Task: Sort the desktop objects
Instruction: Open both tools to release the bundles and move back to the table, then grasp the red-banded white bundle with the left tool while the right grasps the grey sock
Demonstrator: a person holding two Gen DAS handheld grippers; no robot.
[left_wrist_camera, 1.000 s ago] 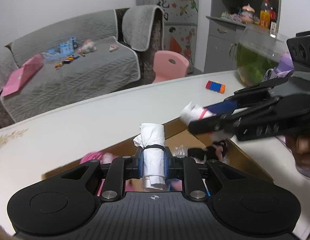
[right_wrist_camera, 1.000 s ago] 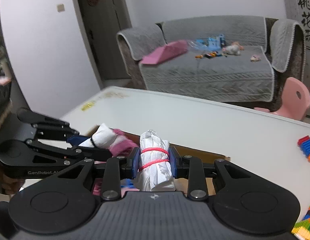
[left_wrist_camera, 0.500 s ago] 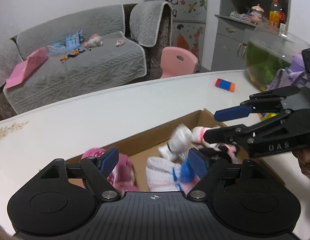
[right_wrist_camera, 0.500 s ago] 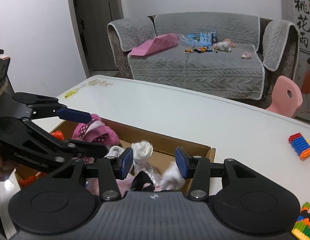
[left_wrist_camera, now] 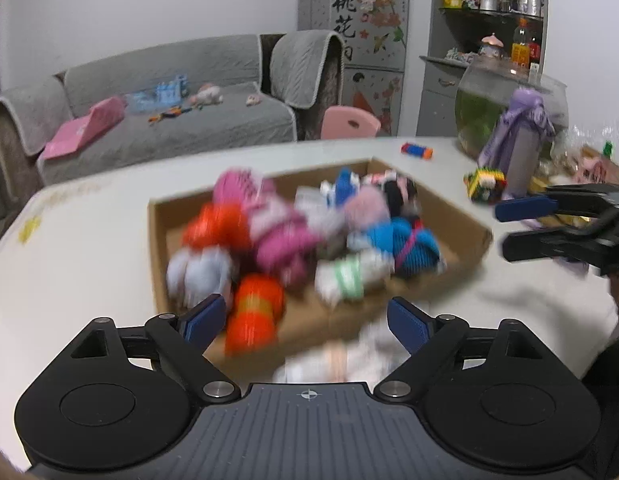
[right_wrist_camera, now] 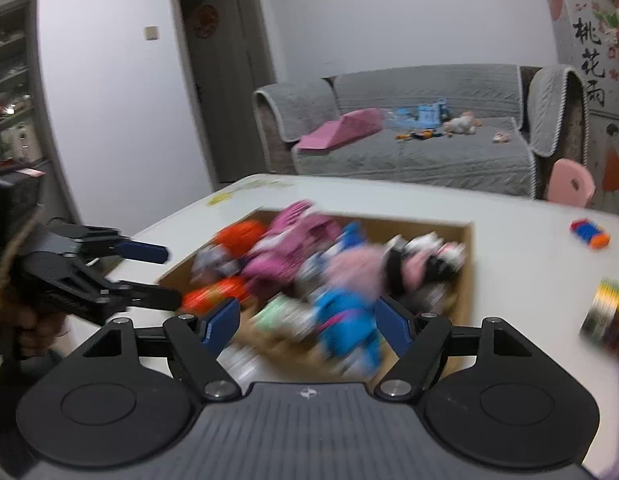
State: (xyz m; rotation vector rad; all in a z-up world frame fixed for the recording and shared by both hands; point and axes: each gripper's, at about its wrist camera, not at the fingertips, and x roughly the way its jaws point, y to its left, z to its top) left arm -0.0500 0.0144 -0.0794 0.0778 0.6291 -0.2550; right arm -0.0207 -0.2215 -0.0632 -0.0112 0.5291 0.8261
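Observation:
A shallow cardboard box [left_wrist_camera: 157, 216] on the white table holds several rolled cloth bundles, all blurred: orange [left_wrist_camera: 253, 316], pink [left_wrist_camera: 281, 240], blue [left_wrist_camera: 413, 248] and white with a green band [left_wrist_camera: 349, 276]. My left gripper [left_wrist_camera: 305, 320] hovers at the box's near side, its jaws opening with nothing gripped. A blurred whitish bundle [left_wrist_camera: 337, 360] lies just under it. My right gripper [right_wrist_camera: 307, 322] is over the near edge of the box [right_wrist_camera: 465, 264]. Its jaws are opening and grip nothing, with a blue bundle [right_wrist_camera: 345, 328] lying below. Each gripper shows in the other's view: the right [left_wrist_camera: 525, 224], the left [right_wrist_camera: 157, 276].
On the table's right side stand a glass fishbowl [left_wrist_camera: 489, 108], a purple-wrapped bottle [left_wrist_camera: 525, 140] and a multicoloured block cube [left_wrist_camera: 485, 184]. A small blue and orange block [right_wrist_camera: 589, 234] lies beyond the box. A pink chair [left_wrist_camera: 349, 122] and a grey sofa are behind the table.
Both grippers were shut on white rolled bundles over the box. They have let go, opened wide and drawn back toward the box's near side.

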